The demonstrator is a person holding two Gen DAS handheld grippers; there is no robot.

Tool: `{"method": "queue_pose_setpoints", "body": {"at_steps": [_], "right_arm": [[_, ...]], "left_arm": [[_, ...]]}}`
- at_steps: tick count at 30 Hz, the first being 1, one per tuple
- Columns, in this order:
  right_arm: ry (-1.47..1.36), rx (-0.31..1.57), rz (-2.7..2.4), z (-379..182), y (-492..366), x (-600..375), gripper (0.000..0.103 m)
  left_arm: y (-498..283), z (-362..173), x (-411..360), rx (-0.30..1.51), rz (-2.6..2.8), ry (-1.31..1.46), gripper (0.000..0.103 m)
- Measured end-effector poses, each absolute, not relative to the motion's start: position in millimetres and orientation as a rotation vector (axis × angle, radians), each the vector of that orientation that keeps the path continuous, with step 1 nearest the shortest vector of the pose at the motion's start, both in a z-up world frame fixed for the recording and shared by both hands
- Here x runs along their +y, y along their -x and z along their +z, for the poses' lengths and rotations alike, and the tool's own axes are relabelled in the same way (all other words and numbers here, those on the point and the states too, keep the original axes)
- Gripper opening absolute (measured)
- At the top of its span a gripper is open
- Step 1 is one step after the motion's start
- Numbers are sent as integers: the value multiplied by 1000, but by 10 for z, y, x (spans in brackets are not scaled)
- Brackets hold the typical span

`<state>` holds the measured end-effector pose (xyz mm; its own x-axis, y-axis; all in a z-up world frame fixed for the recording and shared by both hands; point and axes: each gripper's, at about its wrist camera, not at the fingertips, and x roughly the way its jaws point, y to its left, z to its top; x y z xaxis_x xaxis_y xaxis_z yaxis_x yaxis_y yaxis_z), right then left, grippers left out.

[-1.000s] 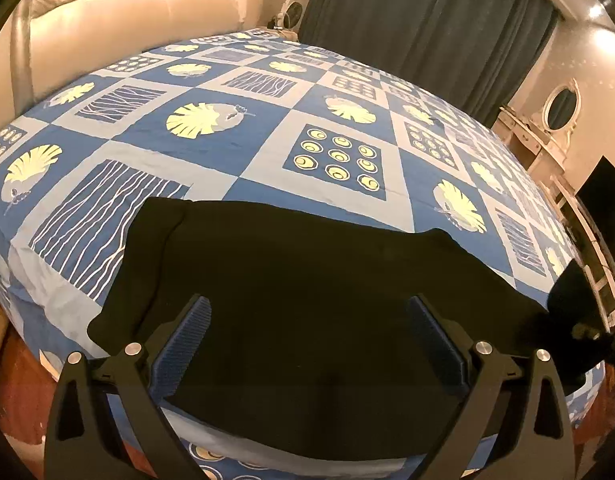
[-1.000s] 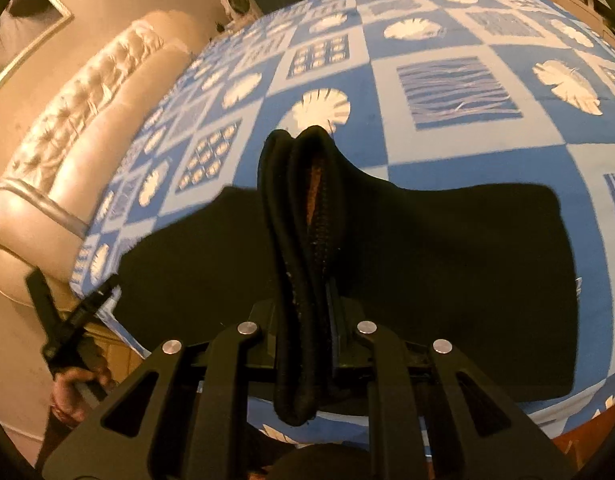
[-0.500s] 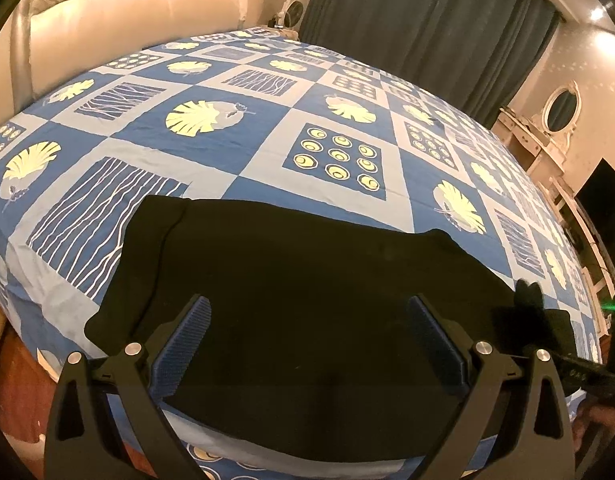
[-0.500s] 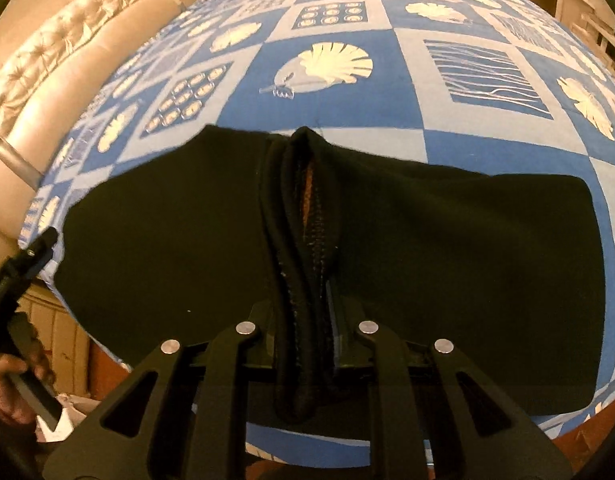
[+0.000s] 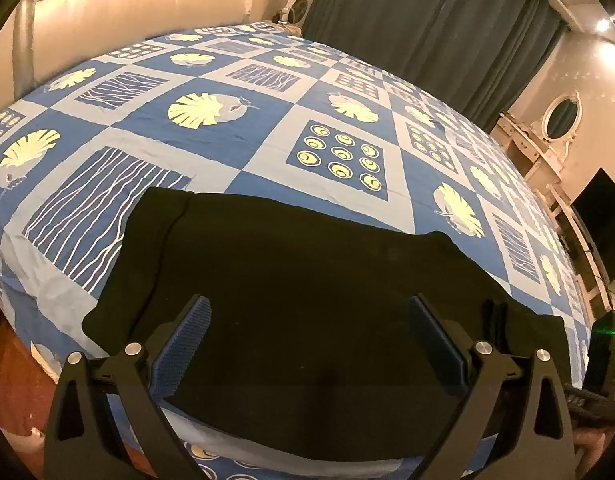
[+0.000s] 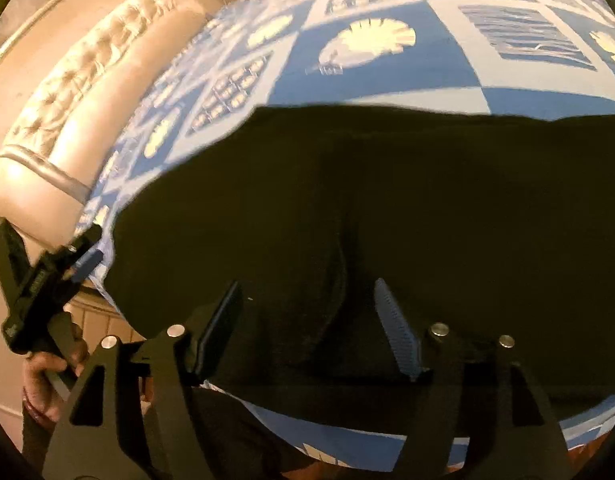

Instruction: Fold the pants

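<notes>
Black pants lie flat near the front edge of a bed with a blue patterned cover. My left gripper hovers just above them, open, nothing between its blue pads. In the right wrist view the pants fill the middle of the picture. My right gripper is over them with its jaws opening; the cloth lies below and the pads do not press on it. The left gripper shows at the left edge there, held by a hand.
A cream tufted headboard runs along the far left of the bed. Dark curtains hang behind. A white dresser with an oval mirror and a dark screen stand at the right. Wooden floor lies below the bed's edge.
The right gripper came down with a bunched fold of the pants, then its jaws spread and the fold dropped flat onto the bed. The left gripper stayed where it was.
</notes>
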<state>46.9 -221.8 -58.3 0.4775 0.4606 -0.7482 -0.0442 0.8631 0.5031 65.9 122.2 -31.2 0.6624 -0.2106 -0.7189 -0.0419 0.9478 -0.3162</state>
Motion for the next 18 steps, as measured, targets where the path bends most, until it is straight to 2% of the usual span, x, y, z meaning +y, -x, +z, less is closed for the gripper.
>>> {"method": "queue_pose_setpoints", "body": {"at_steps": [7, 13, 18], "right_arm": [[-586, 827, 417, -502, 179, -2406, 69], [-736, 847, 468, -845, 384, -2538, 69], [-817, 855, 470, -929, 325, -2639, 69]], "left_arm": [[-666, -190, 1614, 800, -168, 375, 98], [-605, -279, 2370, 845, -198, 533, 97], [-564, -566, 2988, 872, -208, 747, 97]]}}
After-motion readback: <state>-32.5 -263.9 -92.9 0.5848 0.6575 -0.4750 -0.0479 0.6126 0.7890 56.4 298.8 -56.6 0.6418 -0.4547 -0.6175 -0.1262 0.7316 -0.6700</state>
